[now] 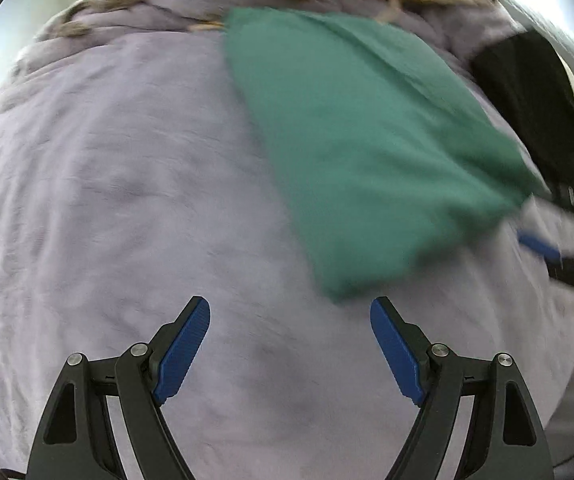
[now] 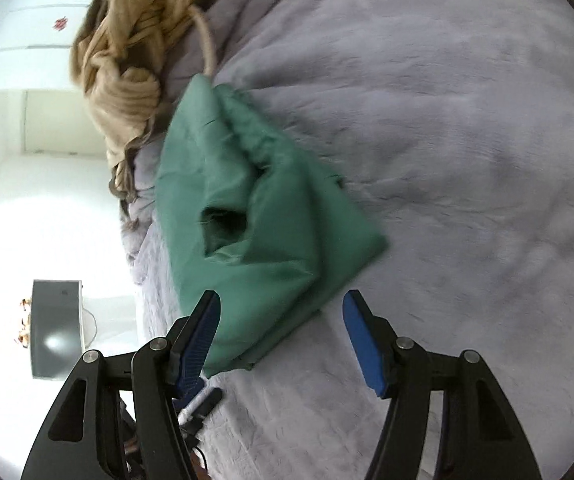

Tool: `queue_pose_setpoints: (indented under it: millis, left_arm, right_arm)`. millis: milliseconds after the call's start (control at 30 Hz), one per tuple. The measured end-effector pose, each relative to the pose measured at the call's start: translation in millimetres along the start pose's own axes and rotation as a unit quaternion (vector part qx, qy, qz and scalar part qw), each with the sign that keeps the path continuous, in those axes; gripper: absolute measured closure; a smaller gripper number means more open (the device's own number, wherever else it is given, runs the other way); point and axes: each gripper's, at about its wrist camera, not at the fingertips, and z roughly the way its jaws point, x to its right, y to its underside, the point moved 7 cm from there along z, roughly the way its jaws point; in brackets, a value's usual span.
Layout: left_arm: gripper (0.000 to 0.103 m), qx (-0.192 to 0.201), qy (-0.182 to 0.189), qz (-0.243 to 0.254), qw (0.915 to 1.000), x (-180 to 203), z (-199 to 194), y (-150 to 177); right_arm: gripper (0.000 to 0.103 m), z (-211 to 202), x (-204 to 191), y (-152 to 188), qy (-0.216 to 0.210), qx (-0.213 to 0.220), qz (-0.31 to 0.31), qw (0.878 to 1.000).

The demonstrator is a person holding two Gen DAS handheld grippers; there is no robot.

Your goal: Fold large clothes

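The green garment (image 2: 263, 216) is lying on the lavender blanket (image 2: 447, 140), already folded into a loose, puffy bundle near the tan clothing (image 2: 127, 68). The left gripper (image 1: 290, 344) is hovering beside its corner, released and grasping nothing. The right gripper (image 2: 283, 336) is also released — the hem is lying just ahead of its jaws, unpinched. Judgement: a further fold is pending — the next move calls for pinching both near corners squarely.
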Motion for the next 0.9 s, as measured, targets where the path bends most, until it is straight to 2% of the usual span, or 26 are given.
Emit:
queue_pose_setpoints:
  millis: [67, 167, 200, 233, 267, 300, 400, 467, 533, 600, 667, 700, 833, 867, 900]
  left_arm:
    - [0.020, 0.004, 0.000, 0.011, 0.9999, 15.7, 8.6, -1.2]
    - [0.020, 0.017, -0.002, -0.022, 0.9996, 20.3, 19.4, -13.4]
    - [0.019, 0.022, -0.009, -0.039, 0.9990, 16.5, 21.1, -17.8]
    - [0.019, 0.026, -0.013, -0.048, 0.9984, 13.2, 21.3, -20.3]
    - [0.019, 0.033, -0.020, -0.057, 0.9977, 8.3, 19.2, -21.5]
    - [0.019, 0.038, -0.024, -0.060, 0.9972, 4.9, 16.9, -20.3]
    - [0.019, 0.042, -0.032, -0.060, 0.9968, -4.8, 13.5, -13.3]
    - [0.017, 0.033, -0.027, -0.069, 0.9967, -9.8, 16.3, -9.5]
    - [0.017, 0.028, -0.019, -0.077, 0.9965, -10.4, 18.3, -8.2]
    - [0.017, 0.028, -0.026, -0.072, 0.9966, -7.2, 18.1, -7.0]
    - [0.017, 0.032, -0.030, -0.069, 0.9967, -6.3, 17.3, -5.9]
    - [0.017, 0.030, -0.028, -0.071, 0.9966, -7.3, 17.8, -5.1]
    - [0.017, 0.024, -0.019, -0.079, 0.9964, -10.6, 19.7, -3.3]
    - [0.017, 0.023, -0.020, -0.078, 0.9965, -10.7, 19.5, -3.1]
    - [0.017, 0.022, -0.021, -0.078, 0.9965, -10.4, 19.6, -2.7]
  right_arm:
    - [0.035, 11.8, -10.0, -5.3, 0.004, -0.002, -0.002, 1.000]
    - [0.037, 24.1, -14.4, -13.7, 0.016, -0.004, -0.003, 1.000]
    - [0.057, 24.8, -17.4, -14.0, 0.010, -0.009, -0.003, 1.000]
    - [0.084, 24.2, -24.0, -13.3, -0.001, -0.016, -0.010, 1.000]
    - [0.094, 24.5, -31.5, -16.5, -0.003, -0.017, -0.020, 1.000]
    - [0.096, 23.3, -39.0, -17.6, -0.001, -0.014, -0.036, 0.999]
    - [0.096, 23.4, -30.4, -17.4, 0.027, -0.007, -0.038, 0.999]
    - [0.096, 31.7, -5.6, -18.6, 0.032, -0.012, 0.006, 0.999]
    - [0.096, 40.2, 17.3, -14.3, 0.016, -0.023, 0.062, 0.998]
    - [0.096, 37.2, 19.7, -13.6, 0.019, -0.022, 0.066, 0.997]
    - [0.091, 25.0, 10.6, -14.9, 0.047, -0.013, 0.033, 0.998]
    - [0.083, 16.8, 4.1, -16.4, 0.061, -0.005, 0.013, 0.998]
    - [0.077, -17.1, -30.8, -30.0, 0.086, 0.038, -0.077, 0.993]
    - [0.071, -21.7, -44.7, -36.6, 0.089, 0.044, -0.105, 0.989]
    - [0.051, -20.5, -56.4, -43.5, 0.092, 0.043, -0.126, 0.987]
